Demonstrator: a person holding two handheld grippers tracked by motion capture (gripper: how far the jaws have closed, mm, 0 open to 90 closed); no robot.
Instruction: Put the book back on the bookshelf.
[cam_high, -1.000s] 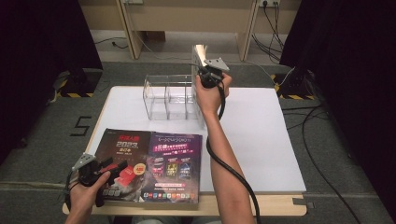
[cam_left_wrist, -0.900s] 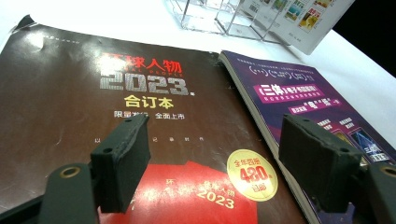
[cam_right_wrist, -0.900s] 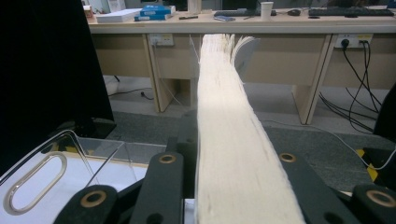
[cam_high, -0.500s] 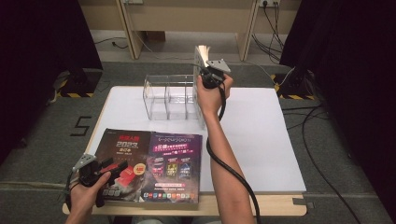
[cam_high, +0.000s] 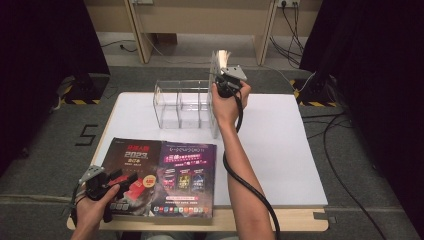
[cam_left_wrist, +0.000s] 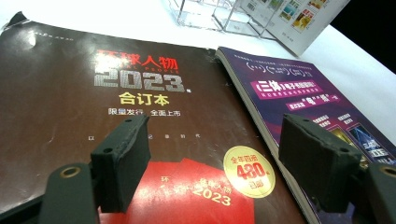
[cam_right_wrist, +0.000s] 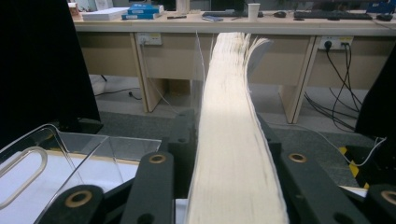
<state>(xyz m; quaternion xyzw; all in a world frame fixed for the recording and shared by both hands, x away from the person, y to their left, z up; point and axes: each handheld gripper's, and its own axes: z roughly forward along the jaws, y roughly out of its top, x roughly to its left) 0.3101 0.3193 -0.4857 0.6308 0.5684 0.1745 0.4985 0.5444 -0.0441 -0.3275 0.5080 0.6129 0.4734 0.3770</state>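
Note:
A thick magazine (cam_high: 218, 57) stands on edge at the right end of a clear acrylic rack (cam_high: 180, 102), its pages fanned at the top. My right gripper (cam_high: 220, 75) straddles this magazine (cam_right_wrist: 233, 116). Its jaws have just been opening and now stand slightly off the covers, open. At the table's front left lie a dark "2023" magazine (cam_high: 130, 155) and a purple one (cam_high: 187, 175) side by side. My left gripper (cam_high: 117, 182) hovers low over the dark cover (cam_left_wrist: 70, 93), open, with nothing between its pads (cam_left_wrist: 121, 158).
The white table (cam_high: 280, 150) has bare room to the right of my right arm. The rack (cam_right_wrist: 46, 154) has several compartments. A wooden desk and cables stand on the floor beyond the far edge. Dark curtains hang on both sides.
Both hands have kept their places. The top pages of the upright magazine look a little more spread than before.

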